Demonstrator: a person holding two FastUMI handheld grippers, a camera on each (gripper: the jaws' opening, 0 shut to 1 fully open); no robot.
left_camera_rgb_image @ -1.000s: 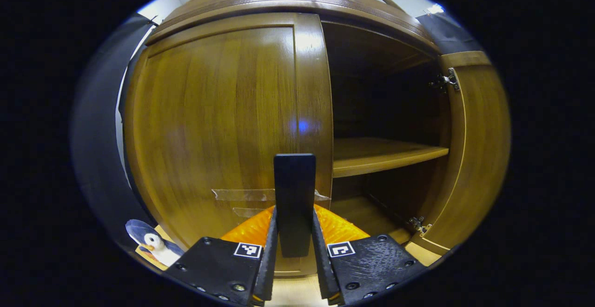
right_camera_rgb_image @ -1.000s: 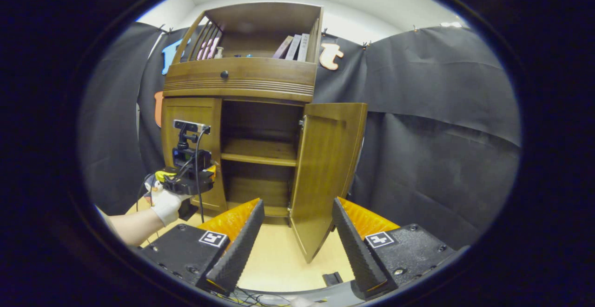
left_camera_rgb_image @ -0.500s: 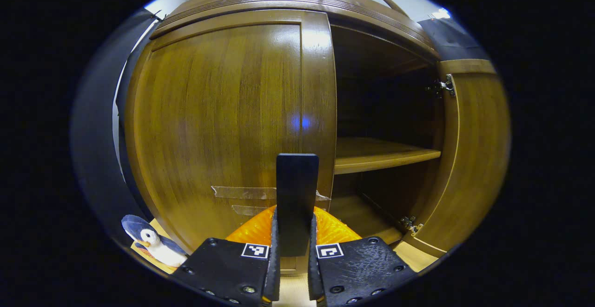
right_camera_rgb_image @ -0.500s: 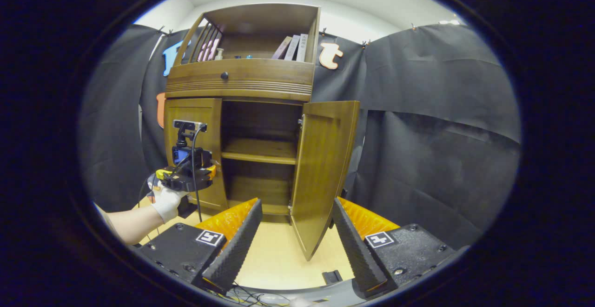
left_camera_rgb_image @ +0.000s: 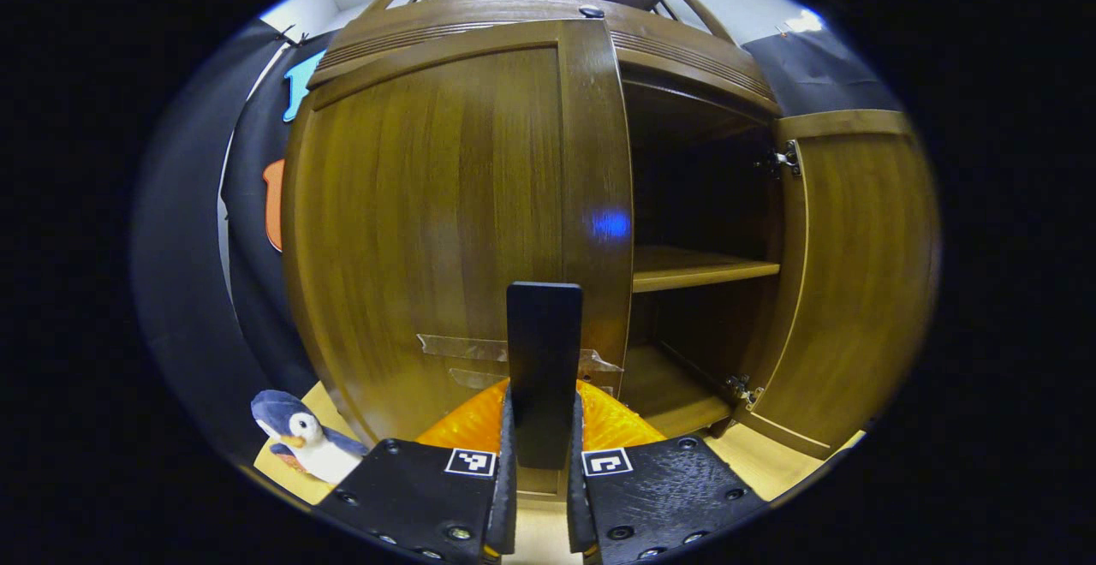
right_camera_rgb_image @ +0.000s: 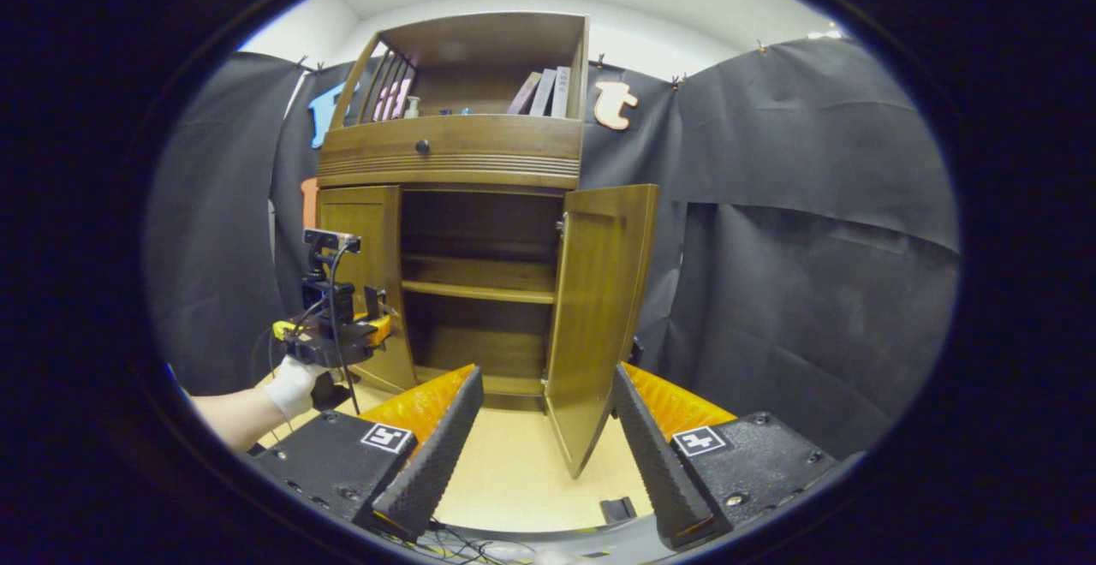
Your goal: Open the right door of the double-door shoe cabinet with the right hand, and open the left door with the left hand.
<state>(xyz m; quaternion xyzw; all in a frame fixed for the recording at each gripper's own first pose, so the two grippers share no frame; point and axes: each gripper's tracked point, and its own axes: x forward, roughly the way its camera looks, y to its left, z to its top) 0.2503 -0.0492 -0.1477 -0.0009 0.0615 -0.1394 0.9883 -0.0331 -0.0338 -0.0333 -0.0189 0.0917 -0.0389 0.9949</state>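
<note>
The wooden shoe cabinet (right_camera_rgb_image: 454, 163) stands against the booth wall. Its right door (right_camera_rgb_image: 599, 308) hangs wide open, also seen at the right of the left gripper view (left_camera_rgb_image: 856, 274). The left door (left_camera_rgb_image: 445, 231) is swung slightly out from the frame, its inner edge standing proud. My left gripper (left_camera_rgb_image: 542, 394) is shut on that door's flat dark upright handle (left_camera_rgb_image: 543, 334), both fingers pressing its sides. In the right gripper view the left gripper (right_camera_rgb_image: 377, 325) sits at the left door (right_camera_rgb_image: 368, 240), held by a gloved hand (right_camera_rgb_image: 291, 381). My right gripper (right_camera_rgb_image: 546, 372) is open and holds nothing, well back from the cabinet.
Inside, a wooden shelf (left_camera_rgb_image: 693, 265) crosses the dark compartment. A penguin toy (left_camera_rgb_image: 308, 449) sits on the floor left of the cabinet. Books (right_camera_rgb_image: 544, 90) stand in the top shelf above a drawer knob (right_camera_rgb_image: 421, 146). A small dark object (right_camera_rgb_image: 618, 509) lies on the floor.
My left gripper's fingers closed onto the handle, and the left door has since swung a little outward. The right gripper stayed open, with its view shifting only slightly.
</note>
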